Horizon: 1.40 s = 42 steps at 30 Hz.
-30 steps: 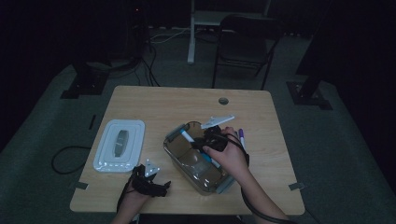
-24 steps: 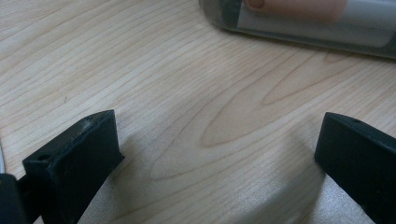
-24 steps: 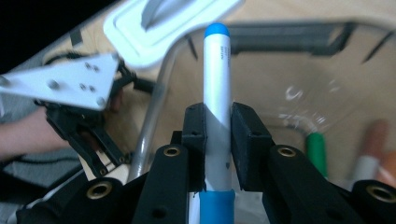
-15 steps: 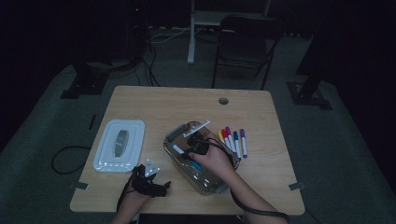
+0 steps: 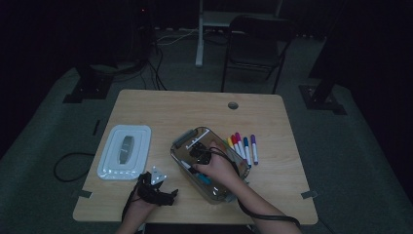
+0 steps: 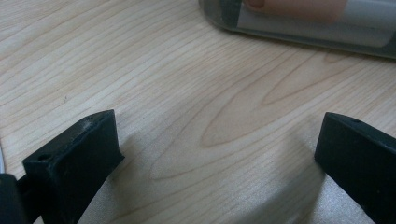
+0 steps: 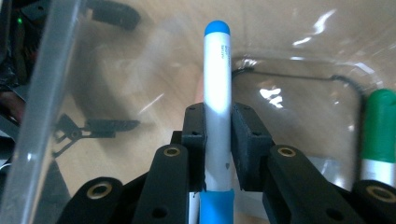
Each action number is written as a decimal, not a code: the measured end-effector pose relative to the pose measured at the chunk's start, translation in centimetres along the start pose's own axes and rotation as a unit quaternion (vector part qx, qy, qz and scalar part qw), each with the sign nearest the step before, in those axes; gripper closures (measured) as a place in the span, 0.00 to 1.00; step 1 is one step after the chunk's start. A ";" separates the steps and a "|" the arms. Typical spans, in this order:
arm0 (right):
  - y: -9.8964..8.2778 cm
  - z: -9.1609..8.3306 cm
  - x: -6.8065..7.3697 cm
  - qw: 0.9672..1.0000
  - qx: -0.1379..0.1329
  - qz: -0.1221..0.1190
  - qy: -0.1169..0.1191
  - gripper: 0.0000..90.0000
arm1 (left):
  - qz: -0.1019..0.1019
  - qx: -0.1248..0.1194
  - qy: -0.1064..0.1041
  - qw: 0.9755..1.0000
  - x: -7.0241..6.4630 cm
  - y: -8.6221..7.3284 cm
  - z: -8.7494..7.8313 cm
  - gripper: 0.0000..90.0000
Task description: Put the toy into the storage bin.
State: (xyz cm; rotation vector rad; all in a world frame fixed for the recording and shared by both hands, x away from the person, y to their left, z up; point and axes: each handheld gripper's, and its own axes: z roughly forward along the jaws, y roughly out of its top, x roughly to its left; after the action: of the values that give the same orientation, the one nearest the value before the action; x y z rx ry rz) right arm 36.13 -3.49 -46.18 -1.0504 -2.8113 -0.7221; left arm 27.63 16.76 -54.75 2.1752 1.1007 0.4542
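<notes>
High view: the right gripper (image 5: pixel 202 157) reaches down into the clear plastic box (image 5: pixel 181 141) at the middle of the table (image 5: pixel 195 105), toward its front edge; four markers (image 5: pixel 243 146) lie on the tabletop just beside the box, toward the right edge, and the box's white lid (image 5: pixel 124 151) rests near the left edge. The left gripper (image 5: pixel 163 195) lies at the front left corner. Left gripper view: its jaws stand wide apart over bare wood, holding nothing. Right gripper view: the jaws are clamped on the barrel of a blue-capped marker (image 7: pixel 217 88), inside the box beside a green marker (image 7: pixel 380 135). The step in hand appears to be placing; next, the jaws must part to release the marker on the box floor.
</notes>
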 end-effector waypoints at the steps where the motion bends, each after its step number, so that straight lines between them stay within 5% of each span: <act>1: 0.0 0.2 0.0 1.000 0.005 0.002 0.002 0.85 | 0.000 0.000 0.000 1.000 0.0 0.0 0.0 0.01; 7: -0.4 1.2 -0.1 0.999 0.037 0.008 0.008 0.85 | 0.001 0.000 -0.001 1.000 0.0 0.0 0.0 0.01; 11: -0.4 1.0 -0.2 0.999 0.033 0.006 0.011 0.83 | 0.001 0.000 -0.001 1.000 0.0 0.0 0.0 0.01; 17: -0.4 -0.4 -0.5 1.000 0.001 0.003 0.004 0.80 | 0.002 0.001 -0.001 1.000 0.0 0.0 0.0 0.01; 26: -2.1 -7.1 -2.7 0.994 -0.105 0.019 -0.005 0.74 | 0.002 0.001 -0.001 1.000 0.0 0.0 0.0 0.01; 31: -3.9 -10.0 -4.8 0.986 -0.159 0.028 -0.035 0.62 | 0.002 0.001 -0.001 1.000 0.0 0.0 0.0 0.01; 35: -5.9 -11.6 -7.1 0.975 -0.202 0.046 -0.080 0.57 | 0.002 0.001 -0.001 1.000 0.0 0.0 0.0 0.01; 42: -9.2 -11.6 -11.1 0.961 -0.213 0.123 -0.129 0.61 | 0.003 0.001 -0.001 1.000 0.0 0.0 0.0 0.01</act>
State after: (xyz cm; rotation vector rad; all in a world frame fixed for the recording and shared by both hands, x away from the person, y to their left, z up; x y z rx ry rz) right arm 37.57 -21.48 -41.96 -1.6328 -2.7082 -1.2793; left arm 27.62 16.82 -54.73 2.1816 1.0950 0.4537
